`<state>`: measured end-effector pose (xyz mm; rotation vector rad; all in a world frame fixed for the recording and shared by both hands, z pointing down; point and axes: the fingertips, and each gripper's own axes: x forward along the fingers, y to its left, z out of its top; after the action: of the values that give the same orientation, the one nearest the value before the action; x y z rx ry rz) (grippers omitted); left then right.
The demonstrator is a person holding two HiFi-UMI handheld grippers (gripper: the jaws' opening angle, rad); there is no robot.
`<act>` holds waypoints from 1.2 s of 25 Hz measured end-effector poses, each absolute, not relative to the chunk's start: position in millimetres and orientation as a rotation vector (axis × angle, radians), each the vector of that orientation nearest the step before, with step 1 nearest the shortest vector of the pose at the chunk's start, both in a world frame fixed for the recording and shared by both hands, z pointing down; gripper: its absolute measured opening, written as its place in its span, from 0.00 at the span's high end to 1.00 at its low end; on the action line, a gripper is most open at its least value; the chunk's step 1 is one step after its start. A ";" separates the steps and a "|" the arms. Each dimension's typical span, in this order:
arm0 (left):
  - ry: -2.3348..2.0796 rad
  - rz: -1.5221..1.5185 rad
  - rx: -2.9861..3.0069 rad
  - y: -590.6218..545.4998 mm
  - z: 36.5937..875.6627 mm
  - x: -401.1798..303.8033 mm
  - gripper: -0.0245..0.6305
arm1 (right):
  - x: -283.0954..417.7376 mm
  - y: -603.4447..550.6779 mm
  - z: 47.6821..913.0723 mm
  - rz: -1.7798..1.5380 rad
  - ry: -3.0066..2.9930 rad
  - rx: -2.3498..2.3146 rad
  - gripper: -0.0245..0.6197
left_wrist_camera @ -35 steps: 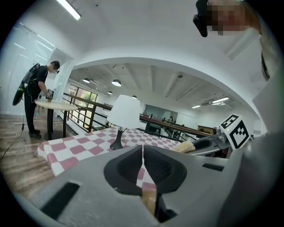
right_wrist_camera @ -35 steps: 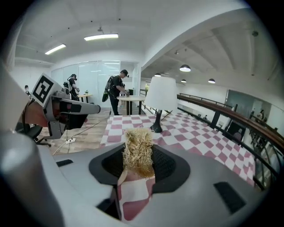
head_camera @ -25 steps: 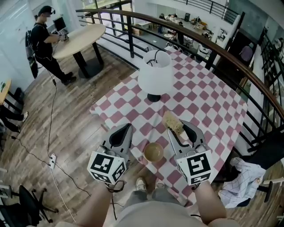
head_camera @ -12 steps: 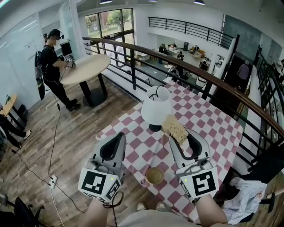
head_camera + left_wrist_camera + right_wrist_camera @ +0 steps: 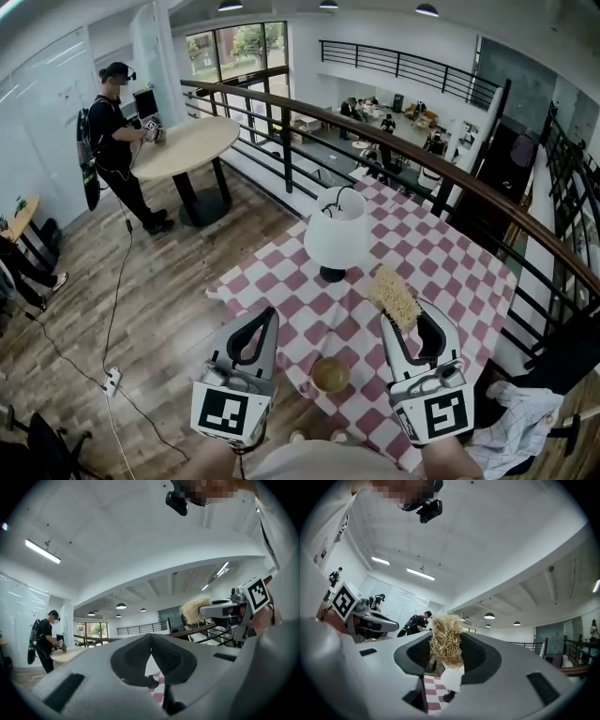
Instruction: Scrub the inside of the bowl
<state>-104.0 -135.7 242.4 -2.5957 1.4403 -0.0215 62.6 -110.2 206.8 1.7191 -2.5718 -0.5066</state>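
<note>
With our left gripper closed on nothing and our right gripper clamped on the straw scrubber, both held above the bowl at the checked table's near edge, we judge scrubbing not yet begun, so next we must lower the scrubber into it.

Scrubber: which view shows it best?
The right gripper view: the scrubber is close and central, clamped in the right gripper. The head view shows it small, from above; the left gripper view shows it far off.

A white lamp stood on the checkered table; a person stood by a round table, perhaps handling some device.
</note>
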 end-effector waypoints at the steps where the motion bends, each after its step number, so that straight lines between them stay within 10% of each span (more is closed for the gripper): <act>1: 1.451 -0.037 -2.603 -135.0 251.4 -105.0 0.94 | 63.4 -109.5 214.3 -0.482 -2.570 1.719 0.72; 30: 1.462 -0.065 -2.647 -125.3 274.9 -98.7 0.94 | 61.2 -102.0 251.1 -0.275 -2.633 1.621 0.72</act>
<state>-98.7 -125.3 274.9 -2.6474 1.4620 -0.0649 61.2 -102.0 251.1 1.6207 -2.6332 -0.2752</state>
